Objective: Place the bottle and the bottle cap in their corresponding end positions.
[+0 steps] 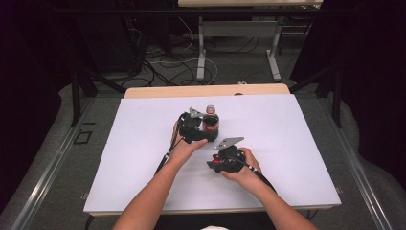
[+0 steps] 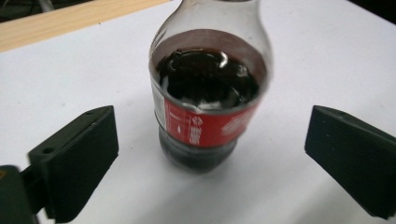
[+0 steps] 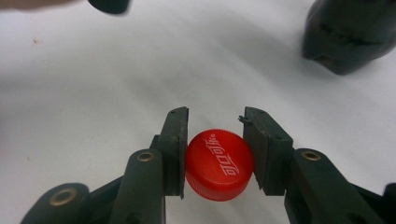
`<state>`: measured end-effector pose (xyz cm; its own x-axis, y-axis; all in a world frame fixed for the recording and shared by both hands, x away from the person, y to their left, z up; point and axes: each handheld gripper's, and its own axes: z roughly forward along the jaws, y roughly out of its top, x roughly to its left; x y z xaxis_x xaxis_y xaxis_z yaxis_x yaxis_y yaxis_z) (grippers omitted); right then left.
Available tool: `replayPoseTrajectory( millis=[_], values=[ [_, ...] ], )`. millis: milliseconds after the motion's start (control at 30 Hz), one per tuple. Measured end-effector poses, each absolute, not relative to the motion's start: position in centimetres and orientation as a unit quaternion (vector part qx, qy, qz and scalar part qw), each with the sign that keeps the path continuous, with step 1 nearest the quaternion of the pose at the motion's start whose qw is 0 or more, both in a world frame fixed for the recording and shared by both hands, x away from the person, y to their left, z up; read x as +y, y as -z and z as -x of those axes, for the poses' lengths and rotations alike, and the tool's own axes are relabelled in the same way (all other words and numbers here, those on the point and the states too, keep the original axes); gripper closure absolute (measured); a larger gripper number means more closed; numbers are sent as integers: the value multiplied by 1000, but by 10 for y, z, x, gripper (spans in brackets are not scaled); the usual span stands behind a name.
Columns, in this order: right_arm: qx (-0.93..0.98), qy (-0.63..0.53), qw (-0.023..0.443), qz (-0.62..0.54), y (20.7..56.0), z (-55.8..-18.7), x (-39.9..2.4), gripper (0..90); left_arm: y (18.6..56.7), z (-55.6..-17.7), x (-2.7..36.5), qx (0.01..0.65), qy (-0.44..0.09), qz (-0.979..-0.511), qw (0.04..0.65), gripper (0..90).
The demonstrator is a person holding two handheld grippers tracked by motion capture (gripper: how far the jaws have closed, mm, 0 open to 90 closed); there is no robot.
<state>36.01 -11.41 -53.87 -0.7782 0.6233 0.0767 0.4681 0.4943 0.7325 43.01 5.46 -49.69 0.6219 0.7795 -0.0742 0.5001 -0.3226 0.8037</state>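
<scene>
A small cola bottle with a red label stands upright on the white table top, near its middle. My left gripper is open, with one jaw on each side of the bottle and neither jaw touching it. In the left gripper view the frame's top edge cuts off the bottle's neck. Nearer the person, my right gripper is shut on a red screw cap, which it holds by the rim just above the table; the same cap shows red in the high view.
The white sheet covers a wooden table whose bare edge shows at the back. A dark bulky shape sits at the upper right of the right gripper view. Beyond the table stand metal desk legs and loose cables on the floor.
</scene>
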Motion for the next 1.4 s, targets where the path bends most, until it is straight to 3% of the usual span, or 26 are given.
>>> replayPoseTrajectory(
  millis=[233, 733, 1200, 1333, 1400],
  values=[
    [859, -383, 93, -326, 546, -361, -108, 610, 486, -401, 82, 413, -157, -771, 458, 6],
    [861, -379, 103, -323, 557, -365, -103, 592, 498, -373, 128, 432, -150, -758, 464, 6],
    [849, -414, 103, -312, 542, -363, -111, 355, 503, -364, 143, 440, -151, -762, 451, 6],
    [845, -415, 98, -321, 531, -363, -128, 331, 504, -359, 151, 446, -152, -763, 443, 6],
    [831, -426, 122, -336, 526, -363, -139, 312, 503, -357, 156, 447, -152, -764, 440, 6]
  ],
)
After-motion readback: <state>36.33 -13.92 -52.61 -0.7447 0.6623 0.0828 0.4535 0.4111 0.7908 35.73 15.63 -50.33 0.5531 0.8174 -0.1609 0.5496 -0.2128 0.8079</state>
